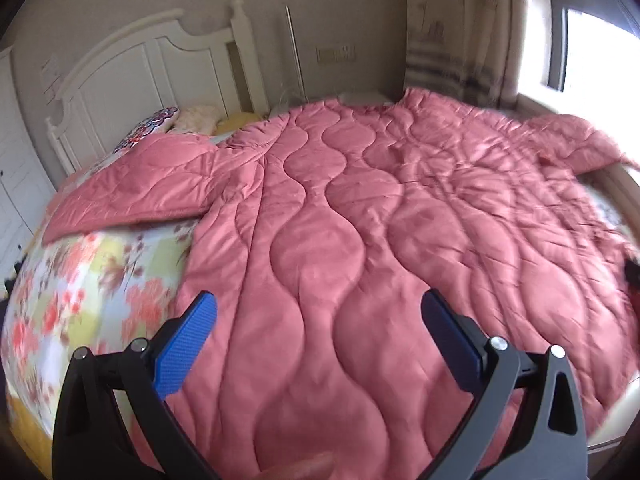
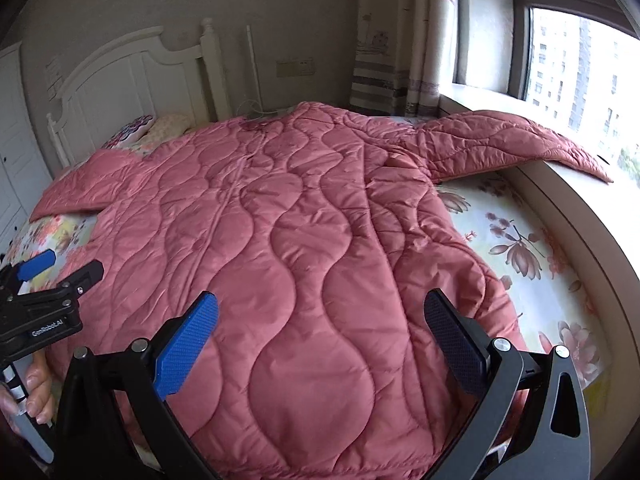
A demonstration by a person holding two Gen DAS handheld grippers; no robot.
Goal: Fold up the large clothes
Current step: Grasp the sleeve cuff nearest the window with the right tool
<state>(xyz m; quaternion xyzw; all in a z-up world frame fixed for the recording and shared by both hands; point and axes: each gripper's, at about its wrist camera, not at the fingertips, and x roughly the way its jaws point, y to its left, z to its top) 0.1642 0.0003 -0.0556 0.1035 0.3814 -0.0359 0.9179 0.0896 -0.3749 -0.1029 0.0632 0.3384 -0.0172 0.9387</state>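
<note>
Pink quilted coat [image 2: 304, 240] flat on bed [image 2: 532, 264]; right sleeve [image 2: 516, 144] overhangs windowsill [image 2: 580, 200]; both tools [image 1: 318, 308] [image 2: 320, 308] spread, empty.

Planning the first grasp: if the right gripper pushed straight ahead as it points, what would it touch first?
Most likely the pink quilted coat spread on the bed; the open right gripper points at its lower body, though depth is unclear.

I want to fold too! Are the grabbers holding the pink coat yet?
No. The left gripper and right gripper are both open above the pink quilted coat.
</note>
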